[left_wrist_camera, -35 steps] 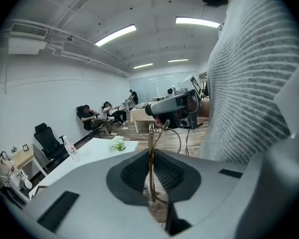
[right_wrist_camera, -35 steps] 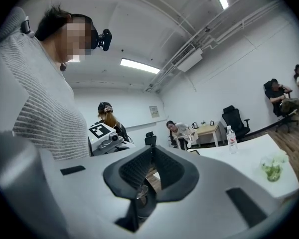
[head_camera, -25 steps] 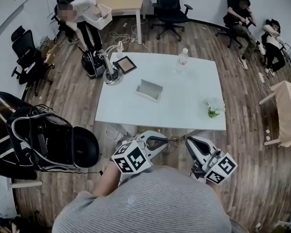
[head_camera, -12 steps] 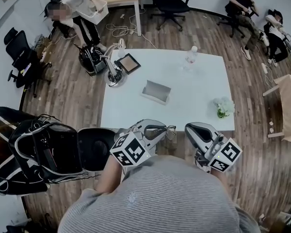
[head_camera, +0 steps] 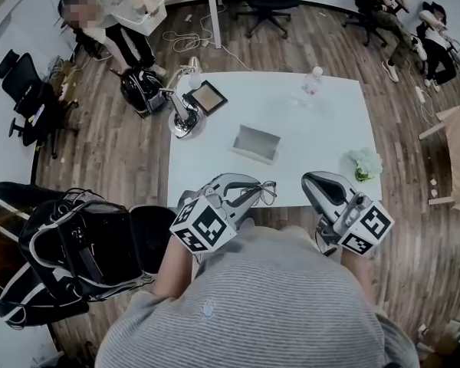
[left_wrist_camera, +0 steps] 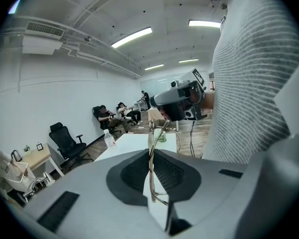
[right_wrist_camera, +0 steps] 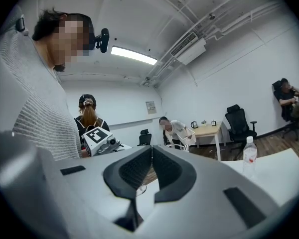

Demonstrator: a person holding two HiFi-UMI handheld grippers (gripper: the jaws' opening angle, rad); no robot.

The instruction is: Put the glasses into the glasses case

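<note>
Thin wire-framed glasses (left_wrist_camera: 151,169) are pinched edge-on between the pads of my left gripper (left_wrist_camera: 152,156). From the head view the glasses (head_camera: 267,192) stick out of the left gripper (head_camera: 253,189) just over the white table's near edge. The grey glasses case (head_camera: 255,142) lies open in the middle of the table (head_camera: 322,129), well beyond both grippers. My right gripper (head_camera: 311,182) hovers at the near edge to the right, shut with nothing in it. In its own view the right gripper (right_wrist_camera: 151,156) shows its jaws pressed together.
On the table stand a water bottle (head_camera: 312,83) at the far side, a small plant (head_camera: 366,163) at the right edge, and a desk lamp (head_camera: 184,113) and a framed tablet (head_camera: 207,96) at the far left. A black bag (head_camera: 84,244) sits on the floor at left. People sit and stand around the room.
Both grippers have moved forward from over the floor to the table's near edge, and the table now lies closer. The glasses stay in the left gripper; the right stays shut.
</note>
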